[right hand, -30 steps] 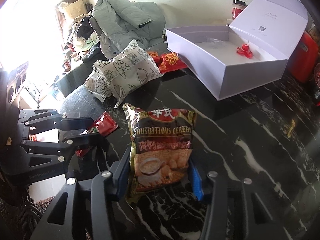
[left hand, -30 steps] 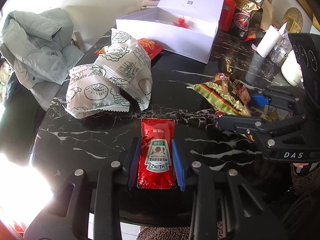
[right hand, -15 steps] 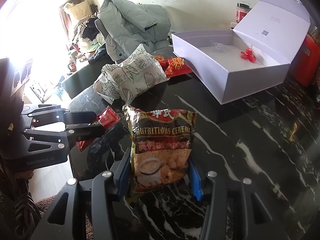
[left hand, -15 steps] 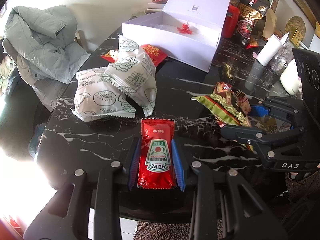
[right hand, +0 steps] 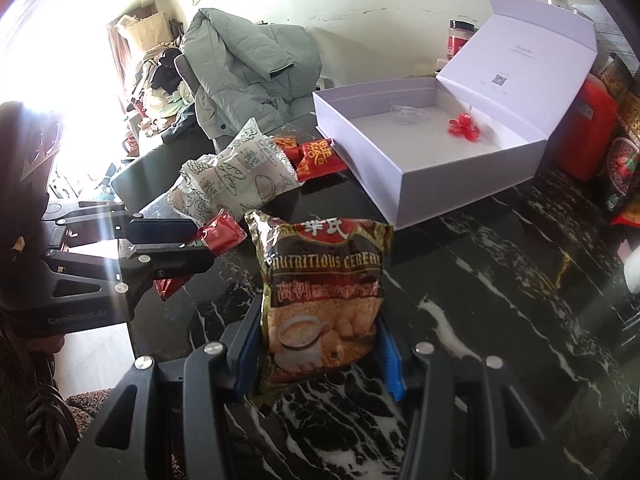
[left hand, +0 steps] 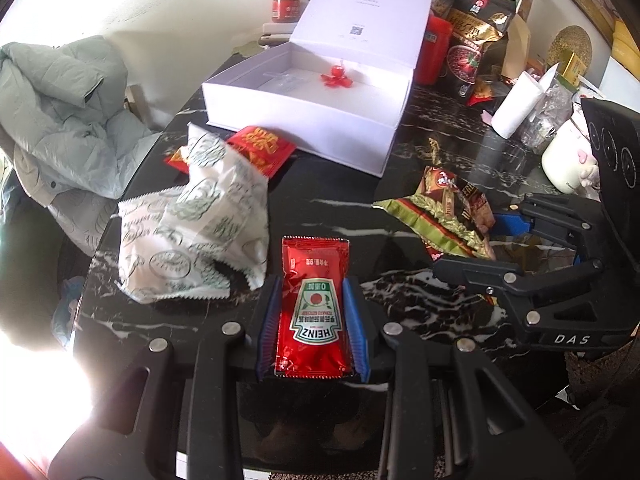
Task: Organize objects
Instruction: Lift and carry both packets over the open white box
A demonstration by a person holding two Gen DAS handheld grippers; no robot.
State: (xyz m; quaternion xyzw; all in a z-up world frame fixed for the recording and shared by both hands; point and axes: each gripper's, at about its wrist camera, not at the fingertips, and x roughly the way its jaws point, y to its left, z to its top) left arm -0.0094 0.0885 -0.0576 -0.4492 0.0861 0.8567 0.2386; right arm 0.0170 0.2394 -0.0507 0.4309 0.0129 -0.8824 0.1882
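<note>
My left gripper (left hand: 312,320) is shut on a red Heinz ketchup packet (left hand: 314,308) and holds it above the black marble table (left hand: 360,208). My right gripper (right hand: 320,340) is shut on a brown cereal packet (right hand: 324,288), also held off the table. Each gripper shows in the other's view: the left gripper (right hand: 200,248) with the ketchup packet (right hand: 218,236), and the right gripper (left hand: 472,248) with the cereal packet (left hand: 444,212). An open white box (left hand: 312,124) with its lid up stands ahead; it also shows in the right wrist view (right hand: 432,152).
Two white bread bags (left hand: 200,232) and red packets (left hand: 260,148) lie left of the box. A red trinket (left hand: 336,76) lies inside the box. Snack bags (left hand: 476,28), a red tin (left hand: 436,48), a mug (left hand: 568,160) and a paper roll (left hand: 516,104) crowd the far right. A grey jacket (left hand: 60,112) lies left.
Both grippers have risen and moved forward toward the white box, each still holding its packet. The box looks nearer and more of its inside shows.
</note>
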